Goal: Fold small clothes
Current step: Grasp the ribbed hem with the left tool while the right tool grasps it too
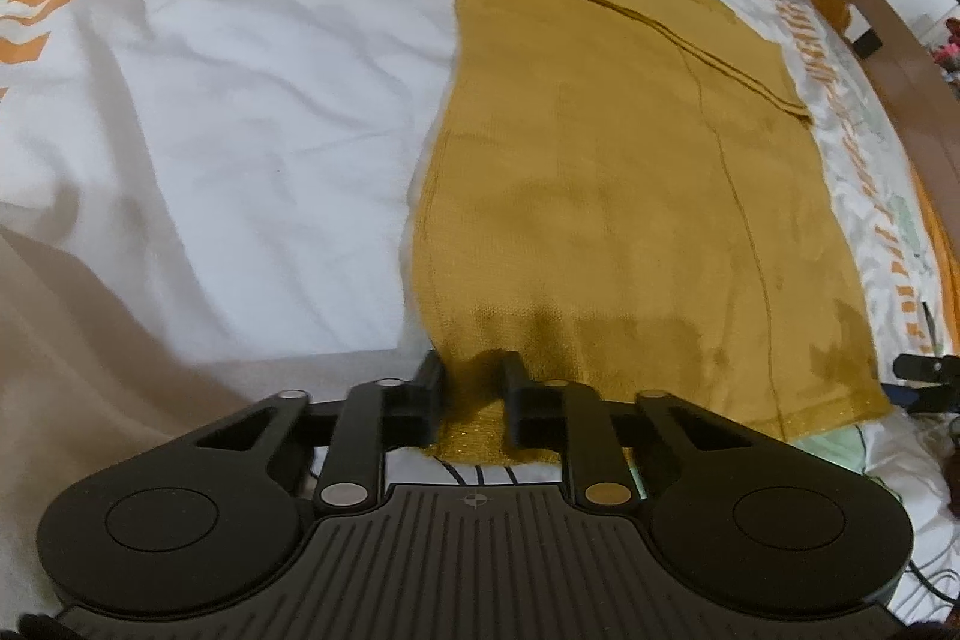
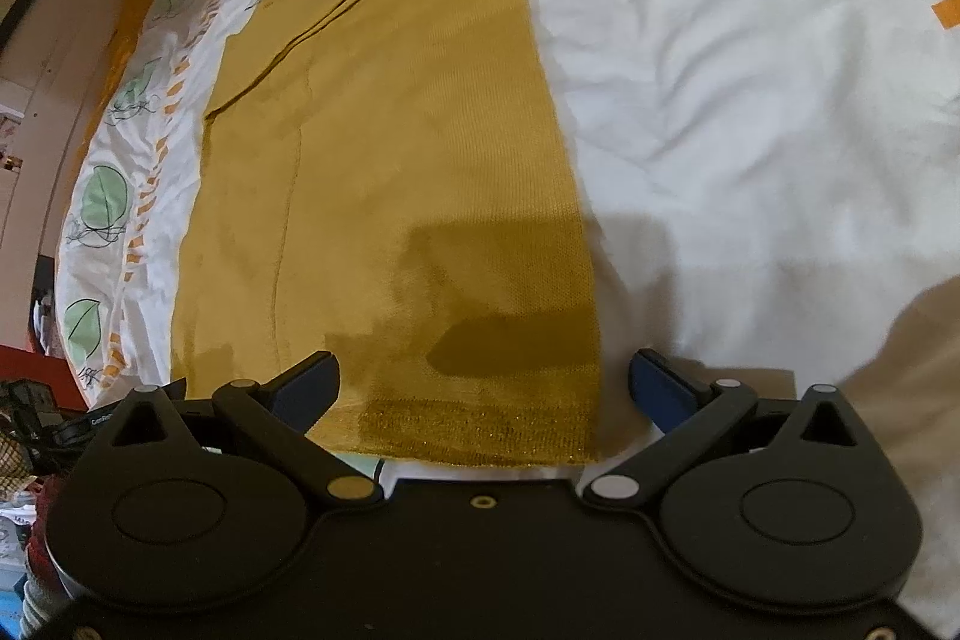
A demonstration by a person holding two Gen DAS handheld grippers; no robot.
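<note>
One mustard garment (image 1: 600, 172) flat on white bedsheet (image 1: 240, 100)

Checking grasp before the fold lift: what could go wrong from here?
1. The left gripper is shut on only the near hem of the mustard garment; so shallow a bite may slip when lifted.
2. The right gripper has its jaws wide open astride the other hem corner, gripping nothing. Lifting now would likely raise one corner only and skew the fold.
3. The bedsheet lies wrinkled right under the hem; closing low could pinch it too.
</note>
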